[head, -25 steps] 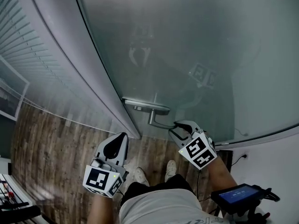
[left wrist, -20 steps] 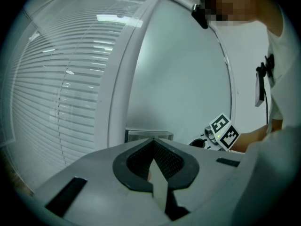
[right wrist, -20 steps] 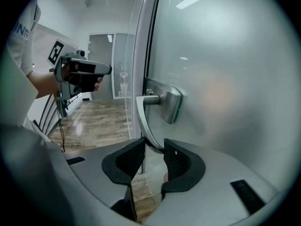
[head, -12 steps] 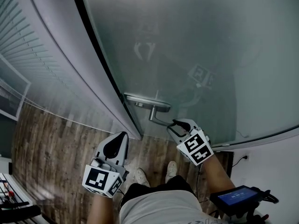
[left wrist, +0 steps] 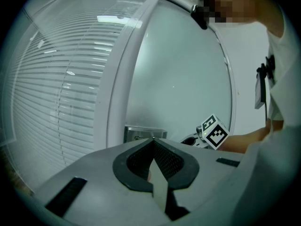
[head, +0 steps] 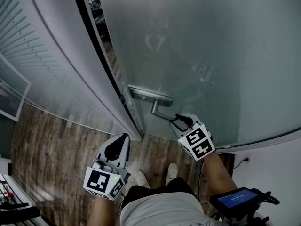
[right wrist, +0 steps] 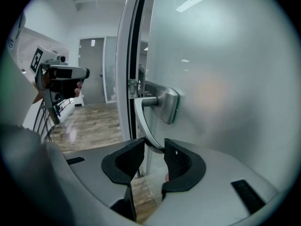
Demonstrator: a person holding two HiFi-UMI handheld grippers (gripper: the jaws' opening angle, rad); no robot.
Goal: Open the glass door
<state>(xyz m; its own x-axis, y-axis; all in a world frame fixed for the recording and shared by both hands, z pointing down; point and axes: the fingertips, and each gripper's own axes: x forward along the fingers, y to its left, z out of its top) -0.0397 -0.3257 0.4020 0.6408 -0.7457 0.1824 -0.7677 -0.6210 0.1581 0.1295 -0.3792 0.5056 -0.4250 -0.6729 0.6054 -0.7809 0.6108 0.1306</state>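
**A:** What's in the right gripper (right wrist: 154, 150)?

**B:** The handle (right wrist: 140, 119). Its free end lies between the two pads, and they are clenched on it. From there the lever curves up to its plate (right wrist: 168, 105) on the door (head: 211, 41).

**A:** And the left gripper (left wrist: 153, 142)?

**B:** Its jaws are pressed together on nothing. It's held low, well to the left of the handle, and takes no part.

**A:** What has just changed?

**B:** A second ago the door's edge, left of the handle, sat flush to the frame (head: 66, 55). Now a dark gap (right wrist: 139, 41) runs up that edge, and floor (head: 112, 60) shows through it. The right gripper has shifted a little with the handle. I read that as the latch freed and the door starting to swing. Most of the swing is still to come, so the motion needs to carry on.

**A:** Anything you can't see?

**B:** The handle's very tip is buried between the pads, so how deep the grip sits is unclear. The latch, just left of the handle at the door's edge, is too small to make out. The frosted glass hides what stands behind it, bar faint reflections. The door's top and far side are cut off.
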